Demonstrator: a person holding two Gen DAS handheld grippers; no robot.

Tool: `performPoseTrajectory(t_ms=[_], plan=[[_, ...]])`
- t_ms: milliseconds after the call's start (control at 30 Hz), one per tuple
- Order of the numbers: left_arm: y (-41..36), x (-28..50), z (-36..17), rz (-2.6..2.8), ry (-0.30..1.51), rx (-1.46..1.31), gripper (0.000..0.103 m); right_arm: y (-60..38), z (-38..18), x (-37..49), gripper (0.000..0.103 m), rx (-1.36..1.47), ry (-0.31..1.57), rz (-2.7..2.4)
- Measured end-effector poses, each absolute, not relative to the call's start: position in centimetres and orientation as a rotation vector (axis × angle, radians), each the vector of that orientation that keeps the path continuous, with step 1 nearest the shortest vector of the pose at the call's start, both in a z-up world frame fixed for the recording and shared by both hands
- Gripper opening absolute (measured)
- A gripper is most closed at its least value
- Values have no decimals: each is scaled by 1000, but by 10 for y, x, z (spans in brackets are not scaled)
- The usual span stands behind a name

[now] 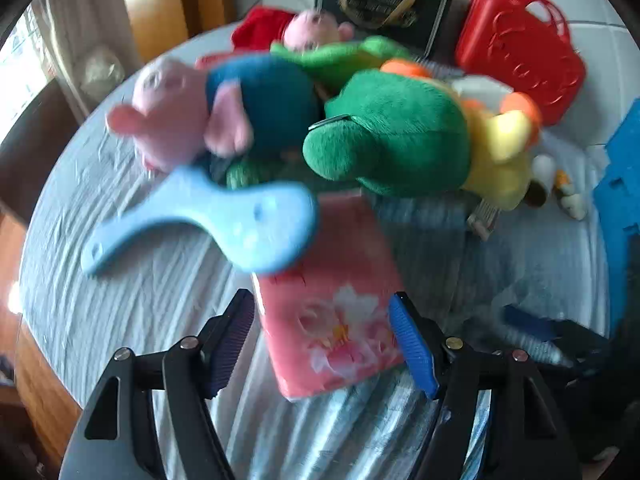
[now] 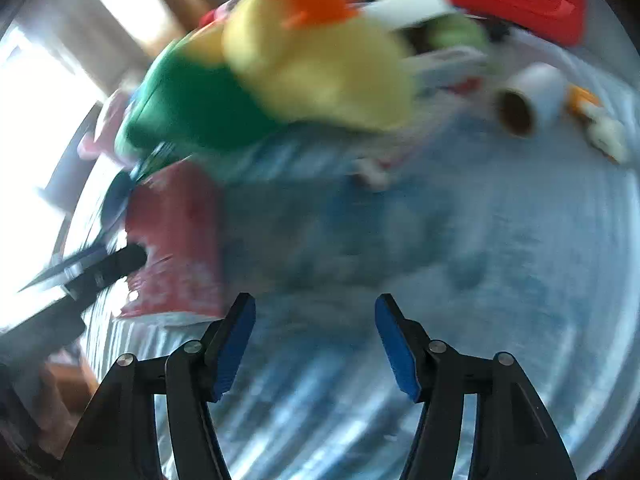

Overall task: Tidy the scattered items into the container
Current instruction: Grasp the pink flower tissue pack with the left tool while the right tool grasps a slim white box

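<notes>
Left gripper, jaws wide apart and straddling without clamping the pink flowered packet at lower centre, beyond which plush toys crowd mid-frame; right gripper open, empty; container unidentifiable; closing askew would likely squeeze the packet out sideways.

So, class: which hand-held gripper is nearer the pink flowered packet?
Left. The left hand-held gripper has its open fingers straddling the pink flowered packet; the right hand-held gripper, also open, sits off to the packet's right over bare cloth.
</notes>
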State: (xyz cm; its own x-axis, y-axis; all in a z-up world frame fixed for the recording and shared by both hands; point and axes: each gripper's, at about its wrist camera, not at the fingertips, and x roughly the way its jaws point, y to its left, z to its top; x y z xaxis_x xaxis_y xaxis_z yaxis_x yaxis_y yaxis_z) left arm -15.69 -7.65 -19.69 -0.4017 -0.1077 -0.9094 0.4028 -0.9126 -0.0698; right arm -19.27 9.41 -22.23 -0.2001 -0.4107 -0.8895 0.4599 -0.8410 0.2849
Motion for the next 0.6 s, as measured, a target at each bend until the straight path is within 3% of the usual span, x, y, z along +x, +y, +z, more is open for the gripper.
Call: performPoseTrajectory(t_ms=[133, 200, 300, 433, 600], plan=[[-61, -158, -204, -2370, 348, 1457, 85, 114, -217, -201, 73, 1504, 52, -2139], [-57, -164, -208, -2350, 345, 1452, 96, 117, -215, -207, 82, 1498, 35, -2160], [-51, -175, -213, -2306, 333, 1416, 103, 118, -214, -222, 84, 1486, 10, -2211], [-52, -190, -233, -2235, 266, 1406, 103, 113, -215, -257, 84, 1469, -16, -2263], [-68, -191, -248, -2270, 384, 1424, 94, 72, -232, -277, 81, 1443, 11, -2315]])
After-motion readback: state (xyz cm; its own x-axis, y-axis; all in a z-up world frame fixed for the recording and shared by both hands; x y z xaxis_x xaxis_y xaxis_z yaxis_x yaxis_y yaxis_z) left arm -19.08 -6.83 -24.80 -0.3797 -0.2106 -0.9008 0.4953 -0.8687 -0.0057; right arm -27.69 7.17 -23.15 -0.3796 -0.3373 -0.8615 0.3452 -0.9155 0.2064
